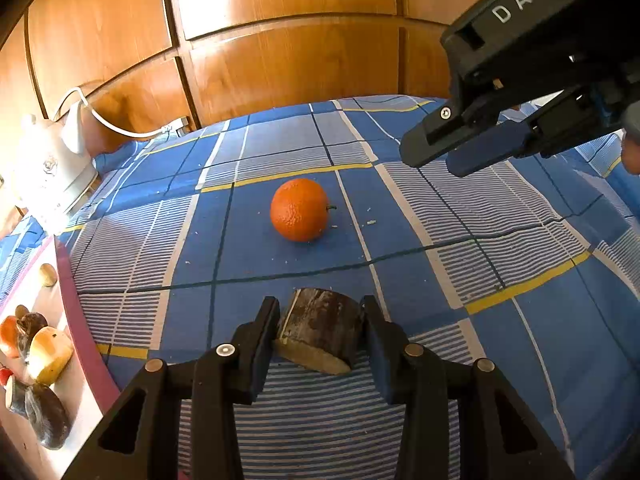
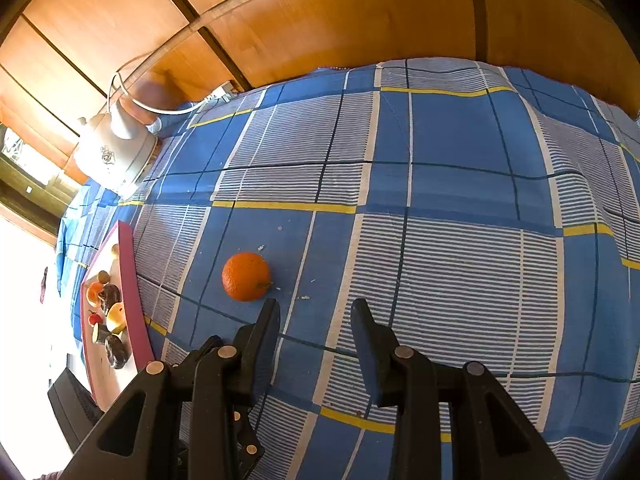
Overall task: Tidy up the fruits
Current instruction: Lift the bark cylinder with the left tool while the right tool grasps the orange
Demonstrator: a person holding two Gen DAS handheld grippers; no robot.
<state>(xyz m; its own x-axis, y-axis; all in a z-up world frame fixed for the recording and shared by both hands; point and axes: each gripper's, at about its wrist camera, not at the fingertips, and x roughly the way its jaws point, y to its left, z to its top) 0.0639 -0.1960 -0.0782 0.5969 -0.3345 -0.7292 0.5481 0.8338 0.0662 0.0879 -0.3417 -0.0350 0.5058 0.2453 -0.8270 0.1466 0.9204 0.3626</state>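
Observation:
An orange (image 1: 299, 209) lies on the blue checked cloth, also in the right wrist view (image 2: 246, 276). My left gripper (image 1: 320, 334) is shut on a dark brown fruit half (image 1: 320, 334) with a pale cut face, held just above the cloth. My right gripper (image 2: 316, 320) is open and empty, above the cloth just right of the orange; it also shows at the upper right of the left wrist view (image 1: 436, 160). A pink-rimmed white tray (image 2: 130, 280) at the left holds several fruits (image 2: 110, 308).
A white electric kettle (image 1: 52, 172) with its cord stands at the back left. Wooden cabinet doors (image 1: 280, 40) run behind the table. A dark object (image 2: 72, 404) lies by the tray's near end.

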